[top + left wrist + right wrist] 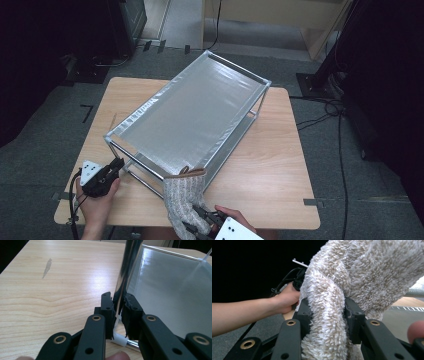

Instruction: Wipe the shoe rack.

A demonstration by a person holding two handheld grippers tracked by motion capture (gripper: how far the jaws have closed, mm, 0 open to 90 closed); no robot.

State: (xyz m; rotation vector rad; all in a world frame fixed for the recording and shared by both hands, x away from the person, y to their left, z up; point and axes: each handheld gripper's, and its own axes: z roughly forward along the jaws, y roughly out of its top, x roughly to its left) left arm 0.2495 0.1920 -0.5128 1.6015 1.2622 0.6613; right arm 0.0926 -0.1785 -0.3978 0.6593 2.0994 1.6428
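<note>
Gripping a bunched fold of the fluffy towel (352,280), the right gripper (327,312) has both jaws pressed into the pile, with the beige and white cloth bulging out above and below them. From the high view the towel (184,200) hangs off the near edge of the bench (280,165), close to the middle of that edge, and its upper hem lies against the near long side of the metal rack (192,107). The right gripper (207,220) sits just below the cloth, at the bench's near edge, held in the person's right hand (231,216).

Over by the near left corner of the bench, the left gripper (112,169) is clenched on the rack's corner post (127,267): its jaws pinch the shiny upright tube just above the white plastic foot (120,340) that rests on the wood. The person's left hand (97,202) holds this gripper from below.

The rack stands slantwise across the bench, its silvery top shelf running from the near left toward the far right corner, with a lower shelf beneath it.
</note>
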